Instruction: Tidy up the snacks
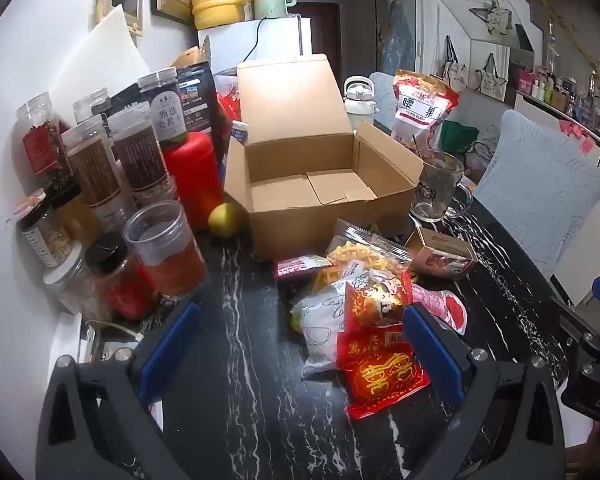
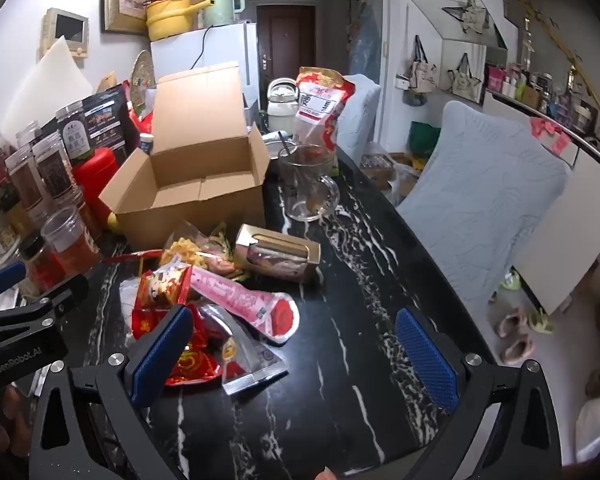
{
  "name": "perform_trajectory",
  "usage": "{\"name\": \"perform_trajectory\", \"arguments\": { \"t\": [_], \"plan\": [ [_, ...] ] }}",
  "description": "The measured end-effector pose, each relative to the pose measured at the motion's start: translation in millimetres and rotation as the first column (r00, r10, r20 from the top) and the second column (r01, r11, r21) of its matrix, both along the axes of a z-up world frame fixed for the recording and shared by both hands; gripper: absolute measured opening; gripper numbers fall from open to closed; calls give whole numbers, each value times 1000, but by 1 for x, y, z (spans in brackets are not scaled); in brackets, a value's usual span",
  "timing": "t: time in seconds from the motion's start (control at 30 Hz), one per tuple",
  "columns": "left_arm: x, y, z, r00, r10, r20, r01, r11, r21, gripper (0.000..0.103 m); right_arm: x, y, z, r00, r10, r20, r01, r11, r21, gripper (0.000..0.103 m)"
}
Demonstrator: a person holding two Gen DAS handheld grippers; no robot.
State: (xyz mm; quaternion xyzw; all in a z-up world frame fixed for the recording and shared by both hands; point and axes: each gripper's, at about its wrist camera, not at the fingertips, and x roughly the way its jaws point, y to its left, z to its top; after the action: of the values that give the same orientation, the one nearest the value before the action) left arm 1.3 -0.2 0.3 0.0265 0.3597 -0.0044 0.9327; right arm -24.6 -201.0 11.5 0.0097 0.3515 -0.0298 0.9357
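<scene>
An open, empty cardboard box (image 1: 312, 184) (image 2: 188, 188) stands on the black marble table (image 1: 244, 360) (image 2: 340, 360). In front of it lies a heap of snack packets: a red and gold packet (image 1: 380, 368) (image 2: 188, 360), a white printed packet (image 1: 320, 332), a clear bag of yellow snacks (image 1: 352, 256) (image 2: 184, 252), a pink packet (image 2: 256, 304) and a small gold box (image 1: 440, 256) (image 2: 276, 256). My left gripper (image 1: 300, 356) hovers open just before the heap, its right finger beside the red packet. My right gripper (image 2: 296, 356) is open too, over bare table right of the heap.
Several clear jars (image 1: 100, 184) (image 2: 40, 184) and a red bottle (image 1: 192, 176) crowd the left side by the wall. A glass mug (image 1: 440, 188) (image 2: 308, 188) and a cashew bag (image 1: 420, 108) (image 2: 320, 108) stand behind the box. A chair with a blue cover (image 2: 480, 208) is at the right.
</scene>
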Motion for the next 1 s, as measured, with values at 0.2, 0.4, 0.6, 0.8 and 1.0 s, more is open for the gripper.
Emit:
{"name": "perform_trajectory", "arguments": {
  "t": [0.2, 0.4, 0.6, 0.8, 1.0],
  "plan": [
    [-6, 3, 9, 999, -32, 24, 33, 999, -25, 103, -1, 0, -2, 1000, 1, -1, -1, 1000, 2, 103],
    [-3, 0, 5, 999, -28, 16, 28, 999, -24, 103, 0, 0, 3, 1000, 2, 6, -2, 1000, -3, 103],
    [-4, 0, 2, 1000, -29, 11, 30, 999, -30, 103, 0, -3, 4, 1000, 4, 6, -4, 1000, -3, 103],
    [-5, 0, 1, 999, -32, 8, 32, 999, -31, 103, -1, -2, 4, 1000, 2, 8, -2, 1000, -5, 103],
    [-6, -1, -1, 999, -36, 0, 36, 999, -33, 103, 0, -2, 3, 1000, 2, 8, -2, 1000, -4, 103]
  ]
}}
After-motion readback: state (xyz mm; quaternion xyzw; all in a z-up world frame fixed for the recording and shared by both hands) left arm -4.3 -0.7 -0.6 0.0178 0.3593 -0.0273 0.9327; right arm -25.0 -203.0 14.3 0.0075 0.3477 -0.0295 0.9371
